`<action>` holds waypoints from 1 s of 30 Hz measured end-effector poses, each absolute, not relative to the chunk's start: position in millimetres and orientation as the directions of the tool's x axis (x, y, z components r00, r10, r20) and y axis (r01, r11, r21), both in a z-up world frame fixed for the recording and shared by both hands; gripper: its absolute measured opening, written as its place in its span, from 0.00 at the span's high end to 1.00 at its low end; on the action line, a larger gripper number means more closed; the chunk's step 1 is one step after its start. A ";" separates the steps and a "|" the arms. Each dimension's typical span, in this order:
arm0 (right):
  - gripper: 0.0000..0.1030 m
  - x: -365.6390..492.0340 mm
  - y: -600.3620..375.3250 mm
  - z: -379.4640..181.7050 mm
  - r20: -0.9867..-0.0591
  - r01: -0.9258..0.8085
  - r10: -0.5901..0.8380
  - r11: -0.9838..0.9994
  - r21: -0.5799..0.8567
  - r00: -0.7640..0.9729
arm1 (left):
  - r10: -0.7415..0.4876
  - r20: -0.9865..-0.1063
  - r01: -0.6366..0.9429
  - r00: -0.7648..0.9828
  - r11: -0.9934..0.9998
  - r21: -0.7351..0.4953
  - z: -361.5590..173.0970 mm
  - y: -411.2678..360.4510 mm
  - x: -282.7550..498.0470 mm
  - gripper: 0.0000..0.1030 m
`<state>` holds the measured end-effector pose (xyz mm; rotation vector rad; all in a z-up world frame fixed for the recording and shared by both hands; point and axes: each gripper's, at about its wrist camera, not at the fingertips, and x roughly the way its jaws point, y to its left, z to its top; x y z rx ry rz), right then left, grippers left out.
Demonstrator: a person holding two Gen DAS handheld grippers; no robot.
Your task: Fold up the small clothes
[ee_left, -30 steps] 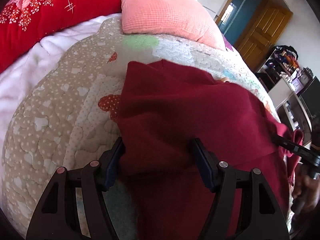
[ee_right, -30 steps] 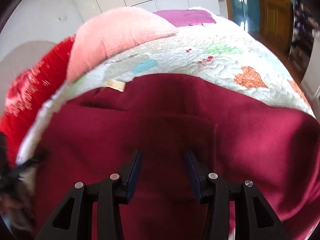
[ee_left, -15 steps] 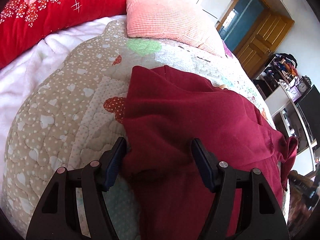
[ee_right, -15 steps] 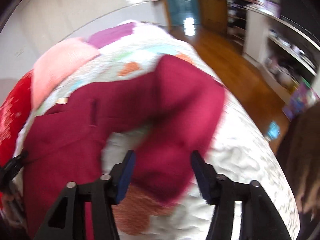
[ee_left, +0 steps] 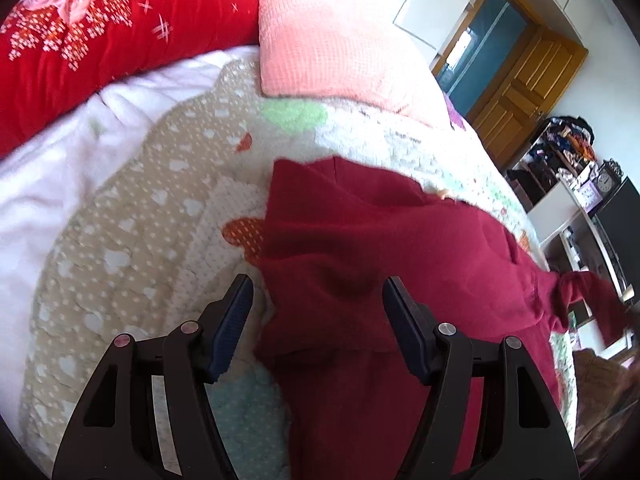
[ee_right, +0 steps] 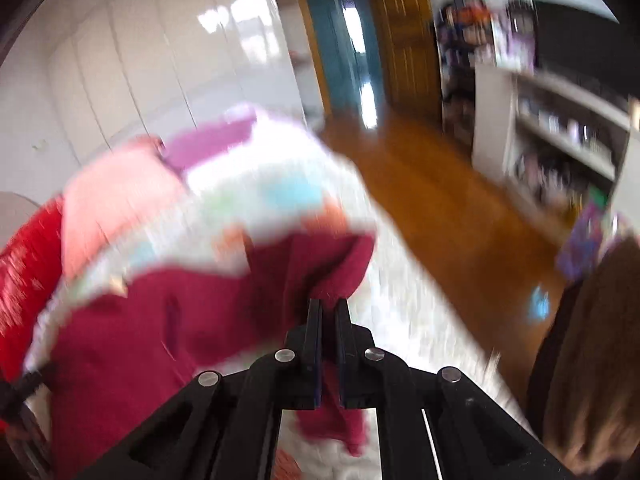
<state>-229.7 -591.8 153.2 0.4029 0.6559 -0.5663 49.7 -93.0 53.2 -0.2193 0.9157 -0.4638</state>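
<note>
**Inspector:** Report the right tool (ee_right: pixel 326 308).

**Assistant:** Its jaws are pinched together on a fold of the dark red garment (ee_right: pixel 160 320). Cloth bunches just beyond the fingertips and hangs below them. This view is badly blurred, so I cannot tell which part of the garment is caught.

**Inspector:** And the left tool (ee_left: pixel 318 296)?

**Assistant:** Its jaws stand well apart, about mid-width. The near left edge of the garment (ee_left: pixel 380 260) lies between the fingers (ee_left: pixel 236 316), but the pads do not press it. Whether the fingertips touch the cloth cannot be told.

**Inspector:** Where does the garment lie?

**Assistant:** Spread on the patchwork quilt (ee_left: pixel 132 240) covering the bed, on its right half, with one end drawn up toward the right edge. A pink pillow (ee_left: pixel 328 44) and a red floral cushion (ee_left: pixel 100 28) sit at the far end, apart from the garment.
</note>
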 end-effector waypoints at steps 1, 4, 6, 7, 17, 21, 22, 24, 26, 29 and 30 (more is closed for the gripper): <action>0.96 -223.6 -588.8 187.9 -0.614 0.552 -0.334 0.809 0.201 0.715 | -0.479 -0.701 0.289 0.528 0.878 -0.382 56.3 -90.2 49.7 0.35; 0.96 -192.9 -555.5 255.6 -0.530 0.367 -0.204 0.903 0.223 0.823 | -0.496 -0.669 0.278 0.554 0.867 -0.413 67.4 -79.2 49.2 0.35; 0.97 -172.7 -523.8 283.7 -0.495 0.241 -0.109 0.947 0.213 0.862 | -0.506 -0.651 0.275 0.566 0.860 -0.429 73.1 -73.7 48.6 0.35; 0.97 -156.0 -501.5 295.6 -0.484 0.165 -0.048 0.965 0.202 0.874 | -0.509 -0.641 0.274 0.575 0.858 -0.435 75.5 -71.6 47.6 0.35; 0.95 -24.2 -356.8 249.9 -0.609 -0.201 0.337 0.938 0.282 0.718 | -0.547 -0.638 0.297 0.542 0.835 -0.464 73.5 -78.9 49.0 0.35; 0.54 -64.8 -383.5 205.9 -0.700 -0.107 0.206 0.977 0.184 0.684 | -0.634 -0.597 0.361 0.492 0.772 -0.523 81.2 -92.9 40.3 0.34; 0.54 -77.1 -397.2 192.5 -0.720 -0.075 0.186 0.980 0.184 0.668 | -0.661 -0.588 0.388 0.466 0.750 -0.535 83.1 -99.9 35.4 0.33; 0.54 -104.1 -429.3 159.2 -0.765 0.012 0.165 0.976 0.219 0.622 | -0.696 -0.584 0.438 0.416 0.717 -0.542 85.6 -118.4 21.7 0.30; 0.54 -119.9 -456.0 139.6 -0.784 0.063 0.165 0.966 0.252 0.599 | -0.723 -0.583 0.486 0.372 0.686 -0.541 86.4 -139.1 6.9 0.24; 0.54 -143.9 -494.0 114.1 -0.790 0.158 0.145 0.943 0.293 0.596 | -0.723 -0.599 0.542 0.343 0.673 -0.503 82.6 -181.1 -12.7 0.23; 0.54 -149.2 -505.0 106.6 -0.786 0.185 0.145 0.931 0.313 0.600 | -0.720 -0.608 0.563 0.333 0.669 -0.485 80.8 -196.0 -17.0 0.23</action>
